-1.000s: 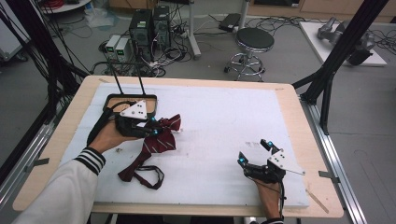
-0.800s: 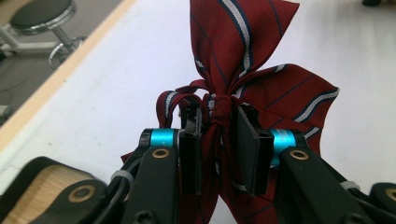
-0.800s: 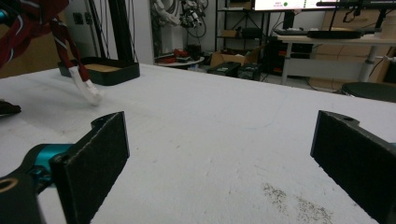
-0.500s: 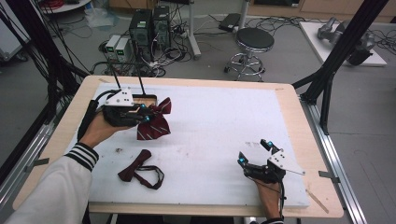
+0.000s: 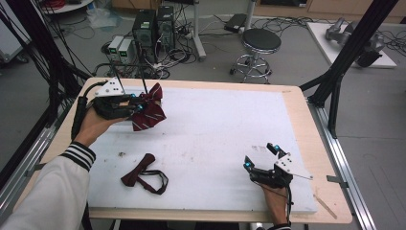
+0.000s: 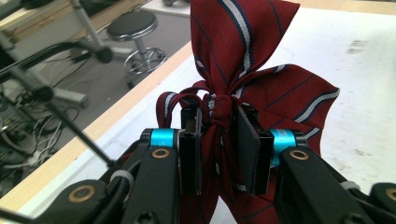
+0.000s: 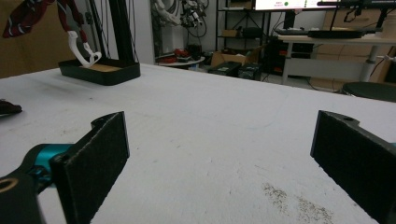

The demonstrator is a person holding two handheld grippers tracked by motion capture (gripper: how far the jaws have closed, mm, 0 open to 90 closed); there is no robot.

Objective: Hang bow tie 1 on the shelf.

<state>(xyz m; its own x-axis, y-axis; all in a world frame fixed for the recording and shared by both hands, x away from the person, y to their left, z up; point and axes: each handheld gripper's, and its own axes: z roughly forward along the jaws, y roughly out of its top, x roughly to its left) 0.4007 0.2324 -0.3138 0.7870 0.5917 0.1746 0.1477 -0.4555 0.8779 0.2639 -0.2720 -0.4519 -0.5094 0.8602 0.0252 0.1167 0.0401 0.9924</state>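
Over the table's far-left corner my left gripper (image 5: 140,106) is clamped on the knot of the striped bow tie (image 5: 147,109), which hangs clear of the mat. I'd move slowly toward the black stand (image 7: 99,71) and keep the strap loop free. Right gripper (image 5: 261,156) rests near the front edge, jaws wide and empty.

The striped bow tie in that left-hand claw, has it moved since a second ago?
Yes. The left gripper, shut on the striped bow tie, has carried it up and away from the plain bow tie on the table, toward the far left corner.
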